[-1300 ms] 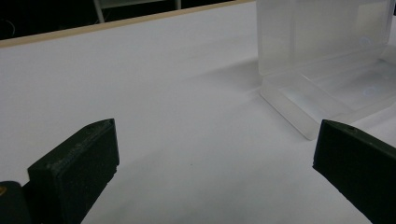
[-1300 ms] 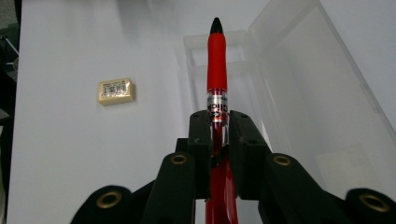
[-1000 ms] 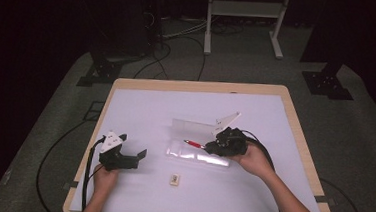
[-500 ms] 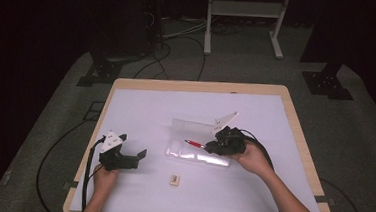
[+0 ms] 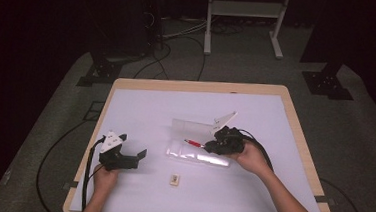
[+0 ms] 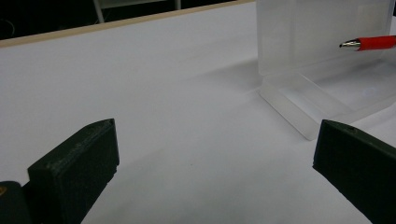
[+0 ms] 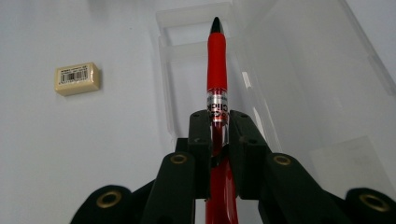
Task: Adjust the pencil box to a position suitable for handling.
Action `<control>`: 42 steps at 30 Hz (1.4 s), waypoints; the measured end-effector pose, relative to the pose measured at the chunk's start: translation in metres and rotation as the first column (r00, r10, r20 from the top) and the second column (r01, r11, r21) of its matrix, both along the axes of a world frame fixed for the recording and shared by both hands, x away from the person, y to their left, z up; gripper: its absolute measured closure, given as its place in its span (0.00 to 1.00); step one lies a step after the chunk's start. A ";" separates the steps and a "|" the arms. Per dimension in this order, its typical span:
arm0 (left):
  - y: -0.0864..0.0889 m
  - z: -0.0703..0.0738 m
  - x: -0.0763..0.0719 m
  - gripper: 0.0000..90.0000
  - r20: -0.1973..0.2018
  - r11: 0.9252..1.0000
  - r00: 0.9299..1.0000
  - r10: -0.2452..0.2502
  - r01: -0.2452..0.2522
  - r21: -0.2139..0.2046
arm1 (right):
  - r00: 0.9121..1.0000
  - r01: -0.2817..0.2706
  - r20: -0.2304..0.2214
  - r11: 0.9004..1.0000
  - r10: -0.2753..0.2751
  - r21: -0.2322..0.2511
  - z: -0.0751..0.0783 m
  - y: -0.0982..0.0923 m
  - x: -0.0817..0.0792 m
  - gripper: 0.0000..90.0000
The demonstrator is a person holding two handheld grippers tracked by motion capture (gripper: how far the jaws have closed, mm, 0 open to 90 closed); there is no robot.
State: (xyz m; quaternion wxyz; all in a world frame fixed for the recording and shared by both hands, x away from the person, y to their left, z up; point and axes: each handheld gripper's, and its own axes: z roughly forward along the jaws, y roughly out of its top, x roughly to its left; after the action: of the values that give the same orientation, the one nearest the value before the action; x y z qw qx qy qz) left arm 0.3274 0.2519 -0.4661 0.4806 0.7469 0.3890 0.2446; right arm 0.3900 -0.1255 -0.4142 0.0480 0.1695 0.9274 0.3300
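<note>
Bright tabletop, dark dim surroundings

Left gripper [image 5: 140, 155] sits low at the person's left, jaws spread wide, nothing between them, hand [image 5: 105, 176] behind it. Right gripper [image 7: 218, 122] reached toward table centre, jaws clamped tight on something thin; right hand [image 5: 252, 158] wraps its body, forearm angled in from bottom right.

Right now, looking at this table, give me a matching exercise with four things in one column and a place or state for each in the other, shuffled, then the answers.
Things:
1. red pen
2. eraser
3. clear case
4. left gripper

States:
A. jaws open with nothing between them
B. lying alone on the table's near side
C. clamped in the right gripper
D. lid up, lying open

Pairs: 1-C, 2-B, 3-D, 4-A
</note>
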 end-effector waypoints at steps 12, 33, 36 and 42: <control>0.000 0.000 0.000 0.00 -0.002 1.000 1.000 0.001 -0.001 -0.002 | 1.000 0.001 -0.005 1.000 -0.001 -0.008 -0.007 0.003 0.004 0.88; 0.000 0.000 0.000 0.00 -0.002 1.000 1.000 -0.001 0.001 0.002 | 1.000 0.006 -0.028 1.000 -0.007 -0.023 -0.019 0.005 0.010 0.88; 0.000 0.000 0.000 0.00 -0.002 1.000 1.000 -0.001 0.001 0.002 | 0.999 0.002 -0.032 1.000 -0.003 -0.029 -0.021 0.006 0.011 0.88; 0.000 0.000 0.000 0.00 -0.002 1.000 1.000 -0.001 0.001 0.002 | 0.999 0.001 -0.037 0.999 -0.003 -0.035 -0.023 0.007 0.011 0.88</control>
State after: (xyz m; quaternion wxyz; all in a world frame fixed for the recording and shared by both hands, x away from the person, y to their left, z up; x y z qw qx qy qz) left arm 0.3271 0.2521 -0.4659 0.4796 0.7479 0.3889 0.2437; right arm 0.4010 -0.1182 -0.4377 0.0340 0.1757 0.9336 0.3103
